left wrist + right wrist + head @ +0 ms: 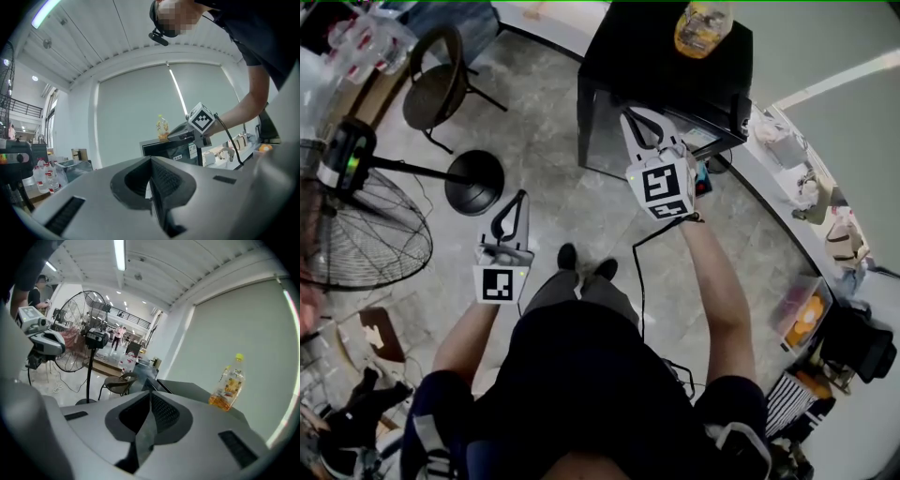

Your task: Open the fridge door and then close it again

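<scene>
I record left gripper fingers closed, empty; right gripper fingers closed, empty, at the black box-shaped fridge.

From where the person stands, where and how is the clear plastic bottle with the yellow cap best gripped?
Probably round the labelled body of the clear plastic yellow-capped bottle, coming level from the person's side: it stands upright and alone toward the far edge of the black fridge's top, wall behind, and the cap is narrow.
</scene>
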Available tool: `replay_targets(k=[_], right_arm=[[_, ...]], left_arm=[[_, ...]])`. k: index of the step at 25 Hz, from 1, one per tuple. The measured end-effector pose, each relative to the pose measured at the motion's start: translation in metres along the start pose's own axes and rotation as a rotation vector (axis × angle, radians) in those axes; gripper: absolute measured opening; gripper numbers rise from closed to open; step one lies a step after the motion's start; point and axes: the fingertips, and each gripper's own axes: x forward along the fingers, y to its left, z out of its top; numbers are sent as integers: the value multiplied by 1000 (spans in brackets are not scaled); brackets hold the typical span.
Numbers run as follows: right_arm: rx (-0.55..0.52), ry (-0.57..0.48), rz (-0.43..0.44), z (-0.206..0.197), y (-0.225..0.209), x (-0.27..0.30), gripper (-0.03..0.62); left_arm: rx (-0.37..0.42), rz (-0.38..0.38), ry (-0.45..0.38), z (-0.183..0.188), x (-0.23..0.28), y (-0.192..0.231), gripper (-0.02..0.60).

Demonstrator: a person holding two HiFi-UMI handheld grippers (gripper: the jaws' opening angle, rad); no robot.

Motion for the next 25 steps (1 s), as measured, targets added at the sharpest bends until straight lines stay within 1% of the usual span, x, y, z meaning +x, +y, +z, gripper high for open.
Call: replay_targets(k=[2, 9, 13, 18, 22, 25], right_arm=[[53, -25, -5, 3, 0, -8, 23], [197, -107, -7, 19, 3, -40, 20], [269, -178, -29, 25, 6, -63, 20], [332, -281, -118, 34, 0, -101, 20], [341, -302, -191, 33, -3, -134, 20], [373, -310, -247, 28, -6, -160, 20]], left_arm=[[-2, -3, 4, 1, 1, -2, 22], [-14, -9, 0, 5, 4, -12, 23], [-10, -17, -25, 12, 6, -18, 23], [-5, -20, -44, 23, 8, -22, 22], [-1, -32, -67, 34, 8, -31, 23], [0, -41, -93, 45, 9, -38, 23]])
